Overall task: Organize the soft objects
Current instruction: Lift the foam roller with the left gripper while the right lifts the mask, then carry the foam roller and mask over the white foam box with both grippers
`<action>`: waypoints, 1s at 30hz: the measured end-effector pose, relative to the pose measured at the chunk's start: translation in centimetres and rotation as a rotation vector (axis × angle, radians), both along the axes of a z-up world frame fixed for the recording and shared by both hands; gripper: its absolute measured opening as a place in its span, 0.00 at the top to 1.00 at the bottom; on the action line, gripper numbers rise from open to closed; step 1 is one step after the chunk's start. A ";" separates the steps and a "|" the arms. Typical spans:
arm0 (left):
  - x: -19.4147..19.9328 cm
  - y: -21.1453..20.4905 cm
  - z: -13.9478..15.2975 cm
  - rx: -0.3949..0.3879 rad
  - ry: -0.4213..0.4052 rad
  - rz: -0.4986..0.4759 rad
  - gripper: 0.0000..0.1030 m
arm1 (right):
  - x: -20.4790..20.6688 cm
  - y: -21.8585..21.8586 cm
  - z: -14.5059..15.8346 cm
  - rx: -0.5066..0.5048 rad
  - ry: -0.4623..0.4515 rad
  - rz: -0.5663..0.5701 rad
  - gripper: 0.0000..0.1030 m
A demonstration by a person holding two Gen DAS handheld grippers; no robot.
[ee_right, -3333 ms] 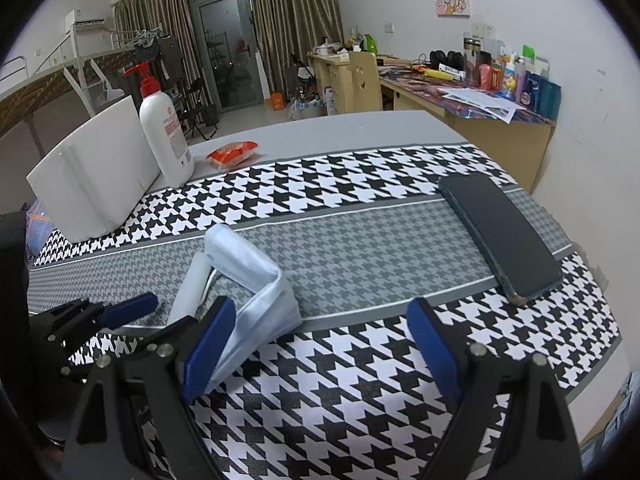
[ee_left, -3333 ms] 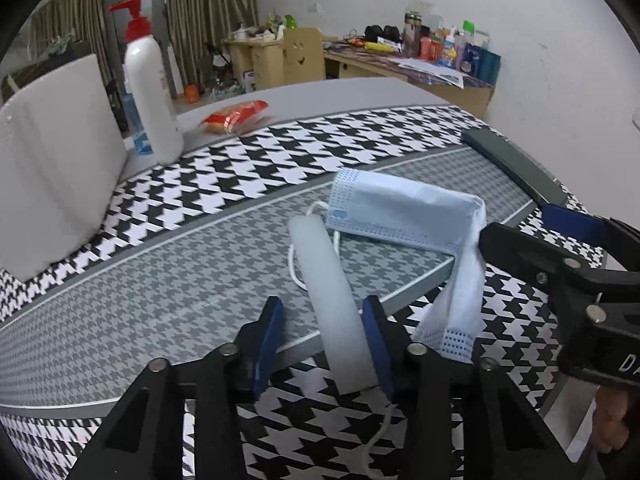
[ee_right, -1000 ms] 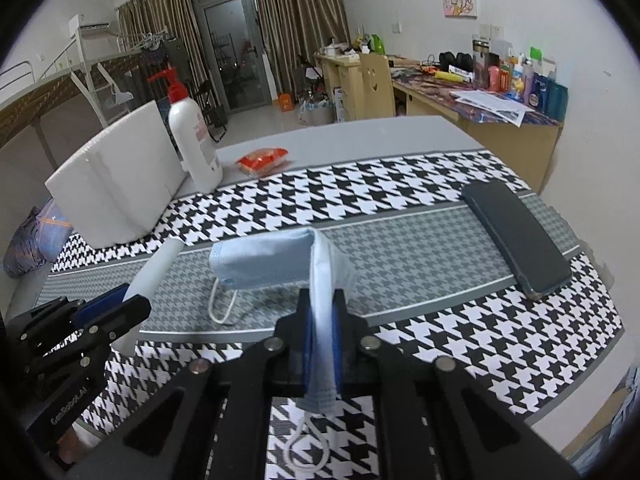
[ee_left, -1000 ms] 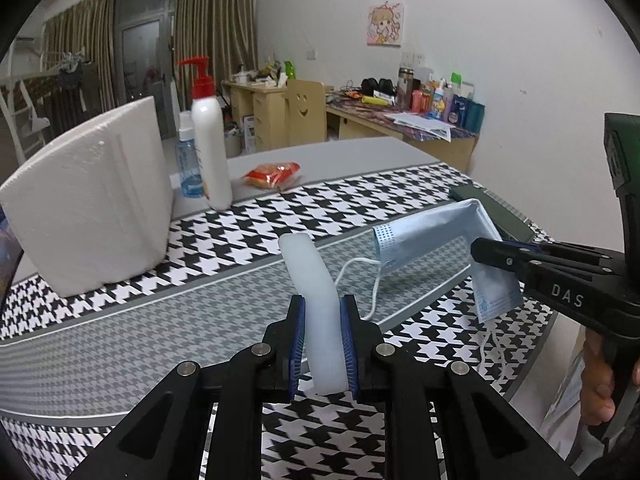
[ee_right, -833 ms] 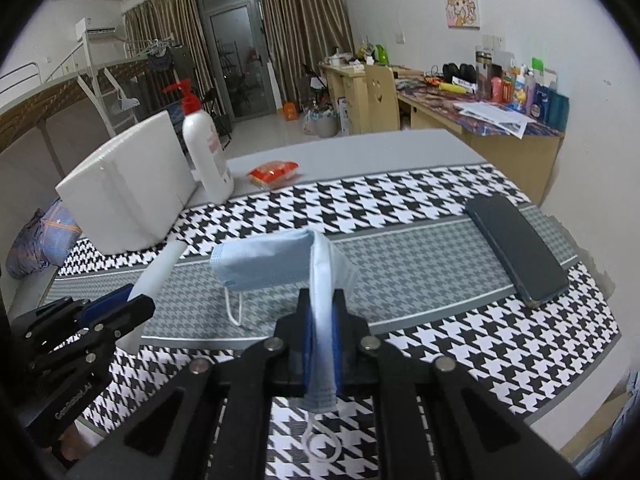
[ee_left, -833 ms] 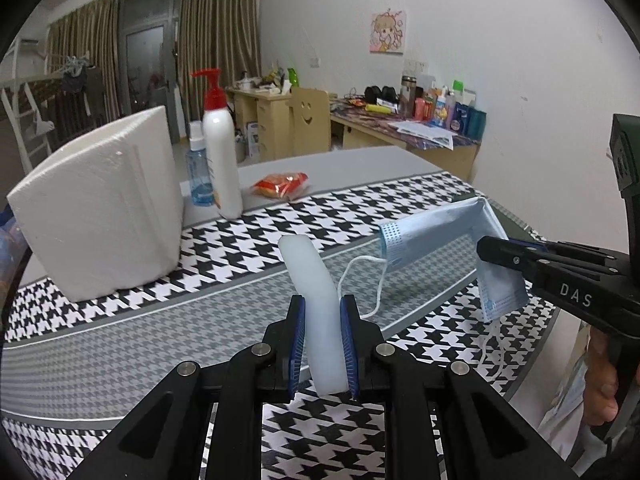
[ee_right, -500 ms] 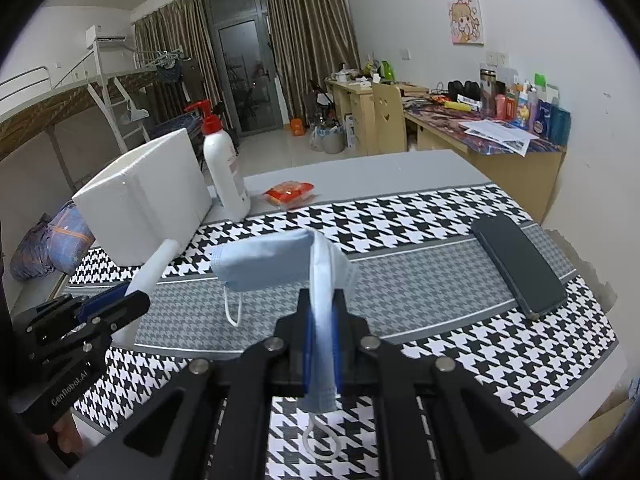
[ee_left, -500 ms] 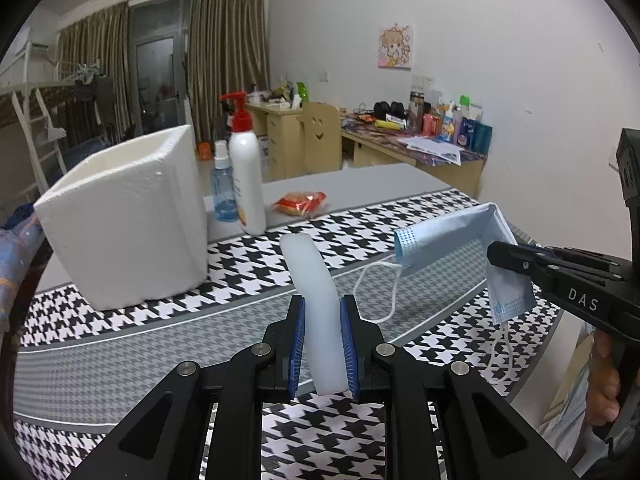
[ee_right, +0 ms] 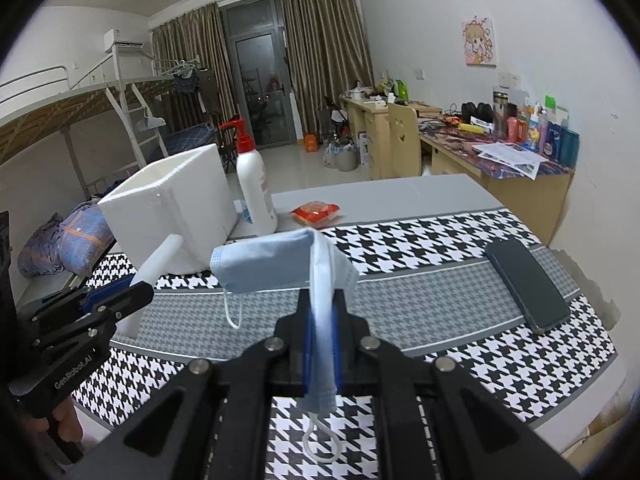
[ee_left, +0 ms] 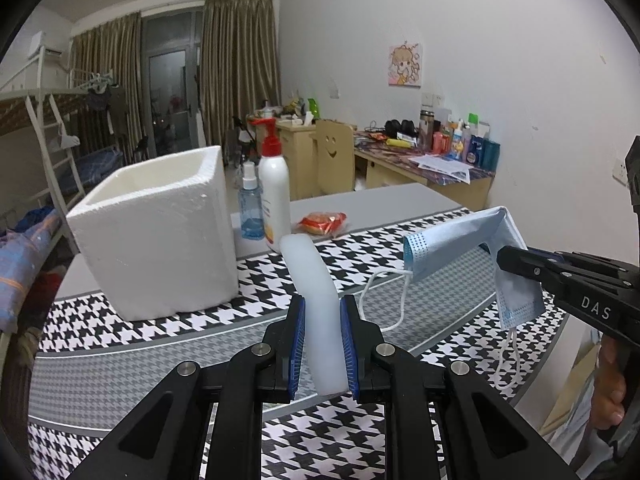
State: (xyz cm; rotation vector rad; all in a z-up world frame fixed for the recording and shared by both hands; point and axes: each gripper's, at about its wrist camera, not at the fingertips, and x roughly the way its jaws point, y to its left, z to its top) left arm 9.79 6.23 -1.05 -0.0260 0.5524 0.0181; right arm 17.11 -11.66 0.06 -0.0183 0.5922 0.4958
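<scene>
My left gripper (ee_left: 322,330) is shut on a white foam stick (ee_left: 314,280), which rises curved above the houndstooth table. The right wrist view shows the same foam stick (ee_right: 158,266) at the left, clamped in the left gripper (ee_right: 120,294). My right gripper (ee_right: 322,334) is shut on a folded light blue face mask (ee_right: 276,266); one half sticks out to the left and an ear loop dangles below. In the left wrist view the mask (ee_left: 460,242) hangs from the right gripper (ee_left: 510,258) at the right. An open white foam box (ee_left: 160,232) stands at the back left.
A white pump bottle (ee_left: 274,196) and a small blue spray bottle (ee_left: 250,208) stand beside the box. A red snack packet (ee_left: 324,222) lies behind them. A dark phone (ee_right: 526,284) lies at the table's right edge. A hand (ee_left: 610,394) holds the right tool.
Both grippers have risen with their loads still clamped. The foam box's open top has come into view, and the table looks lower and farther away.
</scene>
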 end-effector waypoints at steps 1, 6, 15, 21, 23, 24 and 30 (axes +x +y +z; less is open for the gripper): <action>-0.1 0.2 0.1 0.000 -0.003 0.004 0.81 | -0.1 0.1 0.1 0.001 -0.003 0.002 0.89; -0.7 1.1 0.6 0.000 -0.020 0.012 0.81 | -0.3 1.1 0.6 0.007 -0.021 0.023 0.89; -1.3 2.8 1.4 0.008 -0.043 0.038 0.81 | -0.4 2.7 1.2 0.022 -0.035 0.055 0.89; -1.7 3.9 2.0 0.012 -0.061 0.041 0.81 | -0.5 3.7 1.7 0.030 -0.045 0.072 0.89; -1.7 4.2 2.3 0.016 -0.067 0.043 0.81 | -0.5 4.0 1.8 0.034 -0.047 0.076 0.89; -1.7 4.4 2.5 0.015 -0.069 0.043 0.81 | -0.5 4.1 1.9 0.034 -0.049 0.076 0.89; -1.7 5.3 3.1 0.014 -0.085 0.043 0.81 | -0.6 5.3 2.5 0.040 -0.064 0.088 0.89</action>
